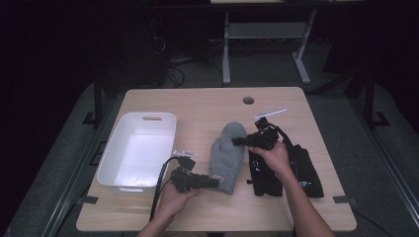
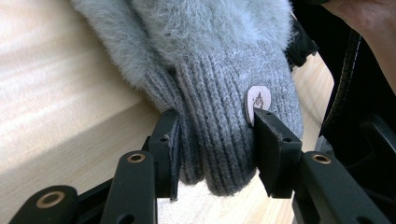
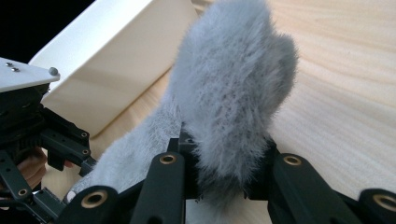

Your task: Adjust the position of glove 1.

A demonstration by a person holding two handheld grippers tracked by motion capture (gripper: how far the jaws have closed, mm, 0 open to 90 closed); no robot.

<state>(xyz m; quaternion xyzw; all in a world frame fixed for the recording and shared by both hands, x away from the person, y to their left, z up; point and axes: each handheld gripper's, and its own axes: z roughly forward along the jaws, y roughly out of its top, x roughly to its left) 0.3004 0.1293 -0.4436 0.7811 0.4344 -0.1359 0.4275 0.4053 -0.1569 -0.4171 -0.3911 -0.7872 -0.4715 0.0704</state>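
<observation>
The grey mitten [image 1: 228, 157] is being taken hold of at both ends, and this looks like the pick-up step. It is laid flat on the surface [image 1: 207, 106], just beside the white tub [image 1: 139, 150], on the side away from the tub's long wall.

The ribbed cuff of the mitten [image 2: 224, 135] is held between the two black pads of the left tool [image 1: 210, 181]. In the left gripper view the pads [image 2: 275, 151] are seen pressed against both sides of the cuff, and the knit is squeezed in a little between them. So the left tool is pinching the cuff. A small pale tag [image 2: 258, 103] on the cuff is seen right at one pad.

The fluffy tip of the mitten [image 3: 233, 102] is pinched by the right tool [image 1: 238, 141]. In the right gripper view the fur is bunched up and stands out above the pressed-together pads. The tub [image 3: 116, 60] is seen behind it in that view.

A black bag [image 1: 286, 170] is laid on the far side of the mitten from the tub, under the right hand [image 1: 274, 157].

Next, it seems both ends need to be lifted together, so the mitten is kept stretched and does not sag. Then it can be carried sideways over the rim of the tub and let go inside. The tub is empty, as far as can be seen from above. Care is needed so the soft fur is not let slip out of the right tool.
</observation>
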